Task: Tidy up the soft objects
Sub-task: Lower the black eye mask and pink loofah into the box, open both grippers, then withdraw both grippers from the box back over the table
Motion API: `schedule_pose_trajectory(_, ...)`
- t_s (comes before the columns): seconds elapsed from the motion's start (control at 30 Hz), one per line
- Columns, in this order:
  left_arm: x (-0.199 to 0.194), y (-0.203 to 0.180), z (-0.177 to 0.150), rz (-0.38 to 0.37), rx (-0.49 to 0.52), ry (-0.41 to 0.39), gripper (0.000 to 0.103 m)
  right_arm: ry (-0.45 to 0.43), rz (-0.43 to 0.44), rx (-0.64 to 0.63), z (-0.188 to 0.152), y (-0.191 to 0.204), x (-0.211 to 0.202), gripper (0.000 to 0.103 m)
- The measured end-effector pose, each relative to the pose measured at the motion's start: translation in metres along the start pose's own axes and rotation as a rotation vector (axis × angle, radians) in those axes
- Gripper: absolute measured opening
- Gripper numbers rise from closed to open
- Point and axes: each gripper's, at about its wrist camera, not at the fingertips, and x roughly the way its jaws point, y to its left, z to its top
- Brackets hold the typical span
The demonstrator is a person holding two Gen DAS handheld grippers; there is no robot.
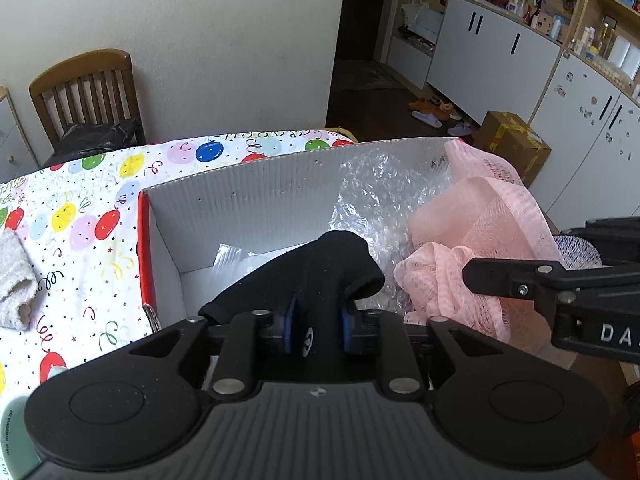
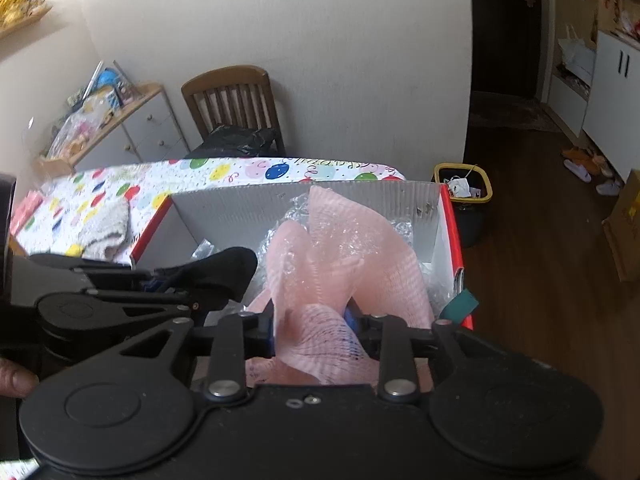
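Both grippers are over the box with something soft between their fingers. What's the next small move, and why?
Probably open both fully and lift clear. The left gripper has the black sock between its pads and the right gripper the pink mesh, both already hanging inside the box over the bubble wrap.

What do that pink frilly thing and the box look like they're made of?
Pink frilly thing: seemingly soft plastic mesh netting, matte; the woven grid and floppy folds show it. Box: corrugated cardboard, pale inside with fine ribs, glossy red outside.
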Motion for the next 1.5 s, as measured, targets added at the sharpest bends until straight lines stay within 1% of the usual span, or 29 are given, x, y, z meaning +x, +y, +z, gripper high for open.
schedule_pose_trajectory(0.03, -0.001, 0.0, 0.0, -0.007, -0.001, -0.003, 0.033, 0.0, -0.004, -0.016, 0.002, 0.002, 0.0, 0.039)
schedule_pose_trajectory(0.07, -0.002, 0.0, 0.0, -0.012, -0.001, -0.007, 0.038, -0.001, -0.012, -0.027, 0.002, 0.004, -0.001, 0.041)
schedule_pose_trajectory(0.1, -0.004, 0.0, -0.001, -0.014, -0.003, -0.012, 0.052, -0.004, -0.019, -0.035, 0.002, 0.005, -0.002, 0.048)
schedule_pose_trajectory(0.13, -0.006, 0.0, -0.002, -0.018, -0.003, -0.024, 0.064, -0.008, -0.02, -0.038, 0.002, 0.005, -0.004, 0.054)
schedule_pose_trajectory(0.17, -0.009, 0.0, -0.003, -0.021, -0.003, -0.036, 0.066, -0.012, -0.024, -0.041, 0.003, 0.005, -0.006, 0.057)
schedule_pose_trajectory(0.2, -0.011, 0.0, -0.003, -0.023, -0.002, -0.043, 0.066, -0.018, -0.028, -0.043, 0.002, 0.005, -0.007, 0.059)
schedule_pose_trajectory(0.3, -0.017, 0.001, -0.004, -0.031, -0.004, -0.051, 0.067, -0.028, -0.032, -0.049, 0.003, 0.003, -0.013, 0.061)
schedule_pose_trajectory(0.37, -0.022, 0.002, -0.004, -0.035, -0.007, -0.063, 0.071, -0.034, -0.032, -0.053, 0.002, 0.002, -0.018, 0.064)
schedule_pose_trajectory(0.5, -0.036, 0.004, -0.005, -0.051, -0.01, -0.088, 0.071, -0.061, -0.031, -0.068, 0.002, 0.003, -0.033, 0.071)
schedule_pose_trajectory(0.67, -0.055, 0.005, -0.007, -0.06, -0.018, -0.113, 0.074, -0.087, -0.028, -0.067, 0.003, 0.003, -0.048, 0.073)
schedule_pose_trajectory(0.77, -0.069, 0.006, -0.01, -0.066, -0.026, -0.128, 0.075, -0.094, -0.022, -0.069, 0.001, 0.006, -0.057, 0.078)
schedule_pose_trajectory(0.87, -0.084, 0.006, -0.012, -0.064, -0.032, -0.14, 0.077, -0.1, -0.022, -0.084, -0.002, 0.012, -0.067, 0.08)
schedule_pose_trajectory(0.93, -0.095, 0.009, -0.015, -0.066, -0.035, -0.152, 0.082, -0.103, -0.015, -0.091, -0.004, 0.016, -0.073, 0.081)
schedule_pose_trajectory(1.07, -0.115, 0.014, -0.022, -0.068, -0.046, -0.176, 0.083, -0.114, 0.001, -0.093, -0.007, 0.025, -0.086, 0.084)
schedule_pose_trajectory(1.13, -0.125, 0.018, -0.027, -0.074, -0.054, -0.185, 0.085, -0.123, 0.013, -0.095, -0.008, 0.031, -0.092, 0.088)
schedule_pose_trajectory(1.27, -0.144, 0.03, -0.035, -0.075, -0.074, -0.21, 0.09, -0.133, 0.037, -0.109, -0.009, 0.045, -0.1, 0.091)
schedule_pose_trajectory(1.4, -0.162, 0.045, -0.045, -0.057, -0.079, -0.229, 0.098, -0.139, 0.06, -0.116, -0.011, 0.061, -0.105, 0.094)
schedule_pose_trajectory(1.5, -0.173, 0.061, -0.054, -0.059, -0.088, -0.241, 0.099, -0.141, 0.077, -0.124, -0.011, 0.076, -0.107, 0.096)
